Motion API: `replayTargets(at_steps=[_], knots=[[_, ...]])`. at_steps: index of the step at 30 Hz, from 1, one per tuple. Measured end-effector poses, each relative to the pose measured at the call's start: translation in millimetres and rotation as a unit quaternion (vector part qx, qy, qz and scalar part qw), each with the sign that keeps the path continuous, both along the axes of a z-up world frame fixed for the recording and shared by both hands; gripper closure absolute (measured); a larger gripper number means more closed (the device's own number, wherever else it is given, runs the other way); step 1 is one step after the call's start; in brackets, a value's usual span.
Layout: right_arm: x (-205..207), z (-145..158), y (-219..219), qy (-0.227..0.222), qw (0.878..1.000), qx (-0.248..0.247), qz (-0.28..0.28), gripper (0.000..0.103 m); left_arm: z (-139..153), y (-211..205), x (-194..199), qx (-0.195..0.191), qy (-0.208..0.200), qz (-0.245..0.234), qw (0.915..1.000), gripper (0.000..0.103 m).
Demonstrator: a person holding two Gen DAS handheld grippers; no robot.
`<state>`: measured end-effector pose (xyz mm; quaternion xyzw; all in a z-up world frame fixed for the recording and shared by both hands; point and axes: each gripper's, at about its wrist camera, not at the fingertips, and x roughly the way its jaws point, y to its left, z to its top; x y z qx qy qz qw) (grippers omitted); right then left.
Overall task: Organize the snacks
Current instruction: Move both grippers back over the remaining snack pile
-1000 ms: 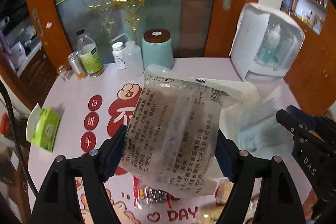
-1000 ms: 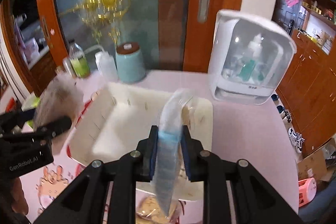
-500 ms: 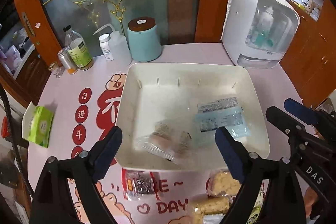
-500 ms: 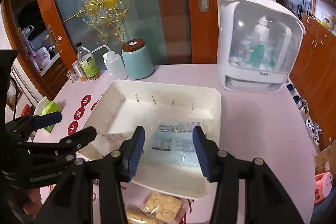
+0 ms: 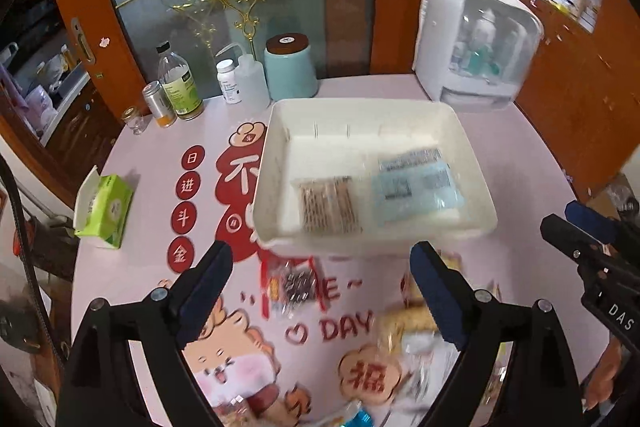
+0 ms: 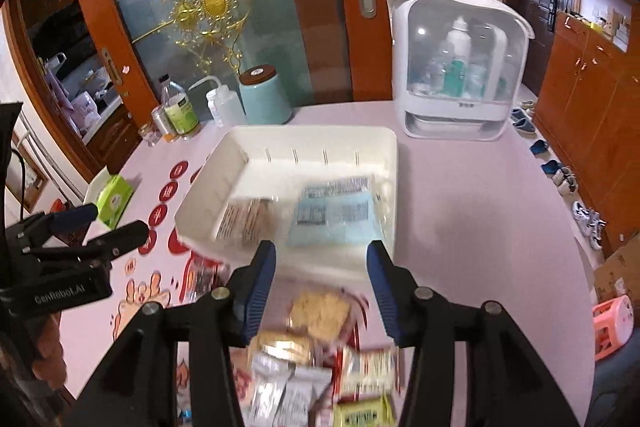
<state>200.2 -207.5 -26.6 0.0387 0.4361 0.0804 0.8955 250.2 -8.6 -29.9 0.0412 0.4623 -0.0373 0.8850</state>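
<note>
**A:** Where do the snacks stand?

**B:** Two packets lie flat in the white bin (image 5: 276, 163): the brown packet (image 5: 330, 205) on its left, the blue packet (image 5: 416, 187) beside it. I keep them side by side so more will fit.

**A:** And your tongs?

**B:** Both hold nothing. My left gripper (image 5: 320, 287) gapes wide; my right gripper (image 6: 320, 287) is parted too, nothing between its jaws. I hold them above the loose pile of snacks (image 6: 320, 355) on the table (image 6: 480, 227), I reckon for the next pick.
</note>
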Motion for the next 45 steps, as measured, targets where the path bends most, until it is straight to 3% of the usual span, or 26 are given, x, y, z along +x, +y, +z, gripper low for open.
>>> replayTargets(at_steps=[9,17,21,27,33,38,45], knots=[[-80.8,12.4,20.8,0.004,1.000,0.010,-0.013,0.055,10.0,32.3,-79.8,-0.002,-0.002,-0.049,0.9988,0.013],[-131.3,10.2,48.4,0.018,1.000,0.020,-0.007,0.055,12.0,67.3,-129.3,-0.014,-0.006,-0.057,0.9983,0.013],[-145.9,-2.9,66.9,0.041,0.999,0.030,-0.003,0.055,-0.3,86.0,-141.1,-0.014,0.000,-0.066,0.9977,0.013],[-151.6,-38.7,93.2,0.099,0.994,0.055,0.000,0.055,-42.1,111.5,-150.8,0.002,0.024,-0.092,0.9955,0.013],[-143.9,-88.3,108.9,0.178,0.978,0.101,-0.031,0.055,-96.2,131.0,-151.5,0.038,0.070,-0.119,0.9896,0.013],[-132.8,-137.5,119.4,0.259,0.949,0.160,-0.080,0.055,-139.1,138.4,-144.5,0.058,0.110,-0.149,0.9809,0.013],[-114.7,-177.1,135.4,0.312,0.922,0.194,-0.124,0.055,-180.2,135.6,-127.2,0.071,0.152,-0.179,0.9694,0.013]])
